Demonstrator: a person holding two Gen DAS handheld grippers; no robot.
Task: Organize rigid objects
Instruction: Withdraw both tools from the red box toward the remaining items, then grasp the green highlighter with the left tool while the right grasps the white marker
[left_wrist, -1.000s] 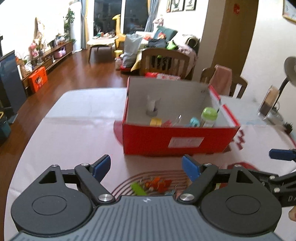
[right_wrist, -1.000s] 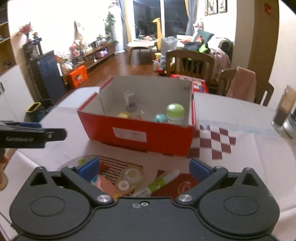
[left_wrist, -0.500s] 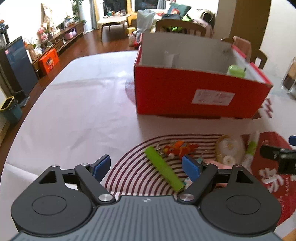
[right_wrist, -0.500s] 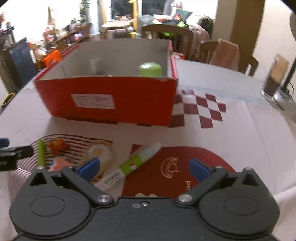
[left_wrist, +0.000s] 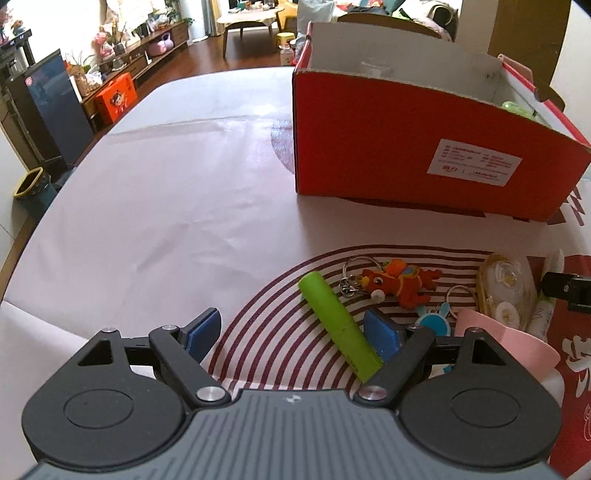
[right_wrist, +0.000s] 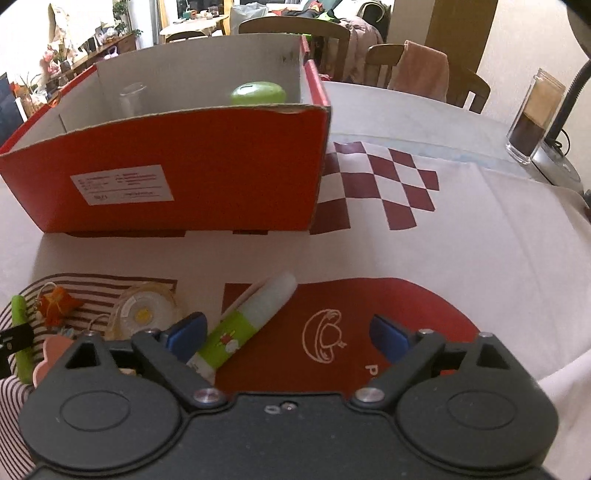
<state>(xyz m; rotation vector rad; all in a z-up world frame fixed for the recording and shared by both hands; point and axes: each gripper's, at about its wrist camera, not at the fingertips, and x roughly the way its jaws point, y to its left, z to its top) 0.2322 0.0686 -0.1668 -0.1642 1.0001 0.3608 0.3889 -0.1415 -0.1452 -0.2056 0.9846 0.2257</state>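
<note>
A red cardboard box (left_wrist: 406, 147) (right_wrist: 184, 184) stands on the table, holding a green-lidded jar (right_wrist: 258, 92) and a clear cup (right_wrist: 131, 96). In front of it lie a green stick (left_wrist: 338, 321), an orange toy keychain (left_wrist: 400, 280), a blue bunny keychain (left_wrist: 434, 319), a correction tape (left_wrist: 506, 291) (right_wrist: 146, 308), a pink piece (left_wrist: 506, 339) and a white-green glue pen (right_wrist: 247, 325). My left gripper (left_wrist: 295, 332) hangs low and open, its right pad beside the green stick. My right gripper (right_wrist: 288, 332) is closing, the glue pen just inside its left pad, untouched.
A glass jar (right_wrist: 533, 114) and a lamp base stand at the table's far right. Wooden chairs (right_wrist: 417, 74) line the far side. The cloth left of the box is bare. A small bin (left_wrist: 31, 188) sits on the floor to the left.
Both grippers have sunk toward the table and tipped downward, so the small objects now lie close under their fingers. The right jaws have narrowed slightly.
</note>
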